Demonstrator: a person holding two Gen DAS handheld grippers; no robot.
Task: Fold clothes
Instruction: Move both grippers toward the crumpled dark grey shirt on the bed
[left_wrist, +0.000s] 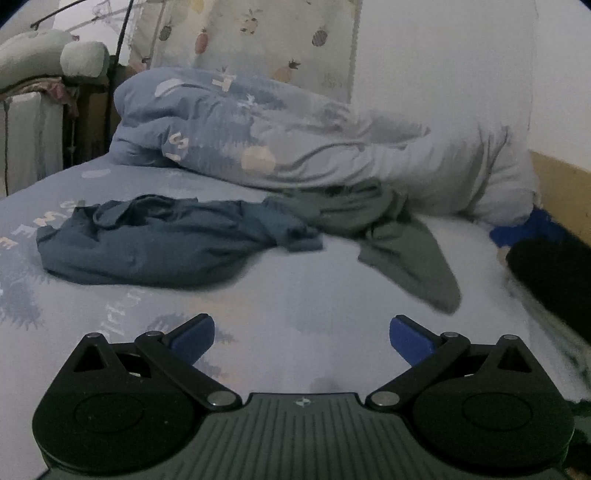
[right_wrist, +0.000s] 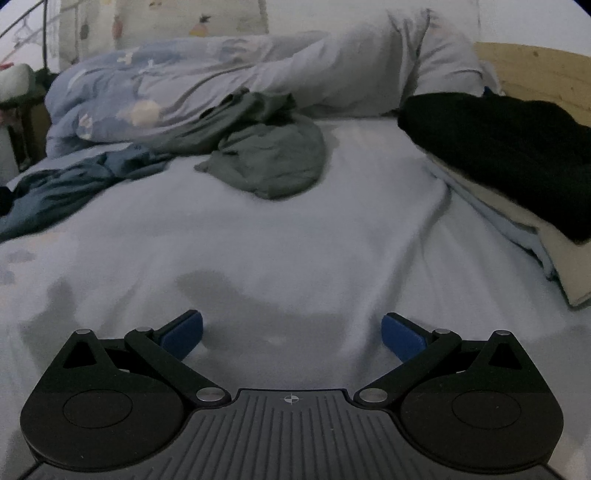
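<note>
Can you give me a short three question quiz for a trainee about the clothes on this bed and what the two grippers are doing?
1. True or false: the left gripper is clamped on the crumpled dark blue garment.
2. Multiple choice: where does the crumpled grey-green garment lie? A) on the folded stack at the right B) on the pale bedsheet, its far end against the bunched blue patterned duvet C) between the right gripper's fingers
3. Fill in: the top item of the stack at the right edge of the bed is a ____ folded garment.

Key: 1 false, both it and the right gripper are open and empty. 2 B. 3 black.
</note>
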